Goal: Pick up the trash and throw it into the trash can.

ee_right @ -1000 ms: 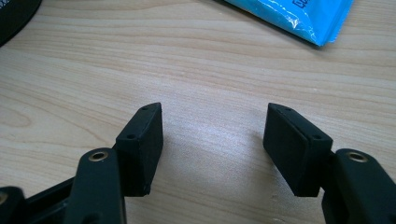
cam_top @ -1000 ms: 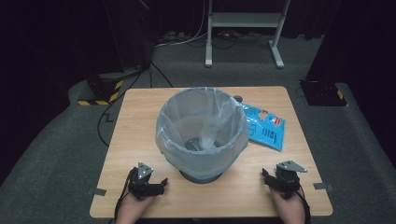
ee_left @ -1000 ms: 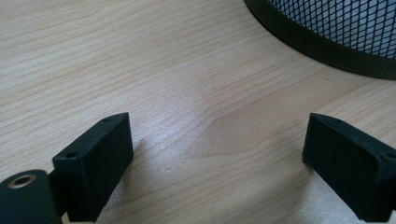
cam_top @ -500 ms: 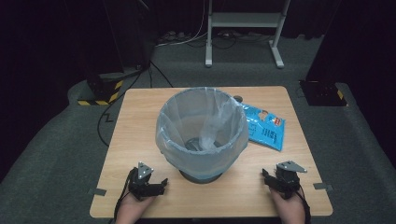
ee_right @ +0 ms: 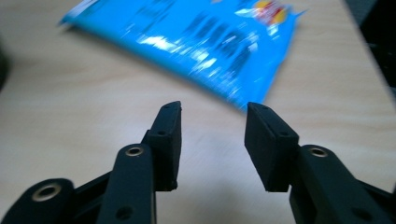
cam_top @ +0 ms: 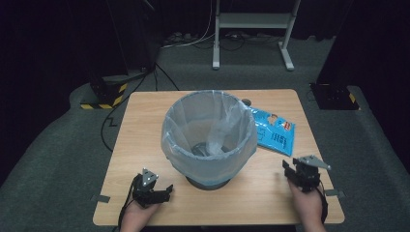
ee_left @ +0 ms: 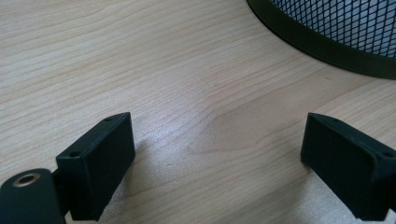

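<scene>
Here, little change is seen against the two earlier high views: the left gripper [cam_top: 153, 188] is kept at the table's near left edge, while the right gripper [cam_top: 303, 174] is found a touch farther forward, and the blur in the right gripper view suggests it is under way. This is judged to be the start of a reach for the blue packet [ee_right: 187, 44], the likely thing to be dropped into the bin [cam_top: 209, 137]. In the left gripper view the jaws are spread wide over bare wood, with nothing between them, and the bin's dark mesh base [ee_left: 336, 32] is seen just beyond. In the right gripper view the jaws are parted more narrowly, empty, and aimed at the packet's near corner, which lies a short way ahead and untouched. In the high view the packet [cam_top: 273, 134] is shown flat on the table [cam_top: 140, 145], just right of the bin and partly tucked behind its rim. The bin is lined with a pale, translucent bag, at the bottom of which something dark is dimly made out. Beyond the light wooden table, grey carpet, trailing cables, a yellow-and-black striped base [cam_top: 104, 99] and a white stand [cam_top: 251, 29] are set against a dark room.
</scene>
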`<state>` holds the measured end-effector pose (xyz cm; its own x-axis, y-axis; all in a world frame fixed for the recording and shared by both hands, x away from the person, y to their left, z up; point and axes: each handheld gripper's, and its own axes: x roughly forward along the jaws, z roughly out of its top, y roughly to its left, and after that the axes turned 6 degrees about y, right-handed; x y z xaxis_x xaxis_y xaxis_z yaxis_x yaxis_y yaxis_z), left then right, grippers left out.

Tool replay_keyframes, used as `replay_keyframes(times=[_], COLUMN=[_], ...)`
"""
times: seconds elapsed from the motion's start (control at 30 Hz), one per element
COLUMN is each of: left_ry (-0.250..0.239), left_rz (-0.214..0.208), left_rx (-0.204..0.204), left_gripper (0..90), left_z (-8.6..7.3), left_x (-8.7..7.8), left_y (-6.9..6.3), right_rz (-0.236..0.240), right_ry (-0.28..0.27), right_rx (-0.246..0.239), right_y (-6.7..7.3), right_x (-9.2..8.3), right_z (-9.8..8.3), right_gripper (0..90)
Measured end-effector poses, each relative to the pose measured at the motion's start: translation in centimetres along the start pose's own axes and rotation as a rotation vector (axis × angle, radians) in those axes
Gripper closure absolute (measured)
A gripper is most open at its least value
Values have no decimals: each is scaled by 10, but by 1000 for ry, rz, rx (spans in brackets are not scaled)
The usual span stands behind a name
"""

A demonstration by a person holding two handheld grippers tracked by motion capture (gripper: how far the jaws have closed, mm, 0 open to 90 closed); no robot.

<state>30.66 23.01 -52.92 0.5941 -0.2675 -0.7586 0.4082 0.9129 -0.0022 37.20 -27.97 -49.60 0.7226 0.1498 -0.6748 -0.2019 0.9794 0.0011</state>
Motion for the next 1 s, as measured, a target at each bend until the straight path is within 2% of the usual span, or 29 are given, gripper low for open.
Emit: replay_keyframes(times=[0.07,0.1,0.17,0.2,0.23,0.27,0.33,0.37,0.4,0.5,0.57,0.6,0.63,0.7,0.73,0.77,0.83,0.87,0.97,1.0], left_ry=[0,0,0,0,0,0,0,0,0,1,1,1,1,5,5,5,5,5,4,4], left_rz=[0,0,0,-1,-1,-1,-1,-1,-5,-9,-9,-8,-8,-16,-16,-16,-17,-17,-18,-18], left_rx=[0,0,0,1,1,1,2,2,4,6,5,5,5,19,20,20,21,21,22,23], left_gripper=[97,97,97,97,97,97,97,97,98,100,100,100,99,100,99,99,100,100,100,99], left_z=[0,0,0,0,0,0,0,0,0,0,0,0,0,0,0,0,0,0,0,0], left_x=[0,0,0,0,0,0,0,0,0,0,0,0,0,-1,-1,-1,-1,-1,0,0], left_y=[0,0,0,0,0,0,0,0,0,0,0,0,0,0,0,0,0,0,0,0], right_rz=[-31,-31,-89,-97,-97,-78,-82,-93,-92,-114,-101,-111,-129,-126,-122,-122,-109,-92,-72,-64], right_ry=[-6,-6,-11,0,0,40,45,74,139,135,135,142,151,139,133,133,125,126,128,107], right_rx=[44,44,70,120,120,172,189,203,225,219,216,187,122,110,109,109,119,134,155,171], right_y=[-12,-12,-20,-28,-28,-34,-34,-34,-32,-27,-24,-19,-9,-1,0,0,0,-2,-5,-7], right_x=[10,10,22,37,37,53,59,66,77,79,77,76,72,70,69,69,69,68,67,62], right_z=[14,14,29,41,41,49,49,50,47,44,43,42,39,35,33,33,32,33,32,30], right_gripper=[591,591,581,562,562,524,510,462,424,420,453,522,659,746,830,830,889,900,900,900])
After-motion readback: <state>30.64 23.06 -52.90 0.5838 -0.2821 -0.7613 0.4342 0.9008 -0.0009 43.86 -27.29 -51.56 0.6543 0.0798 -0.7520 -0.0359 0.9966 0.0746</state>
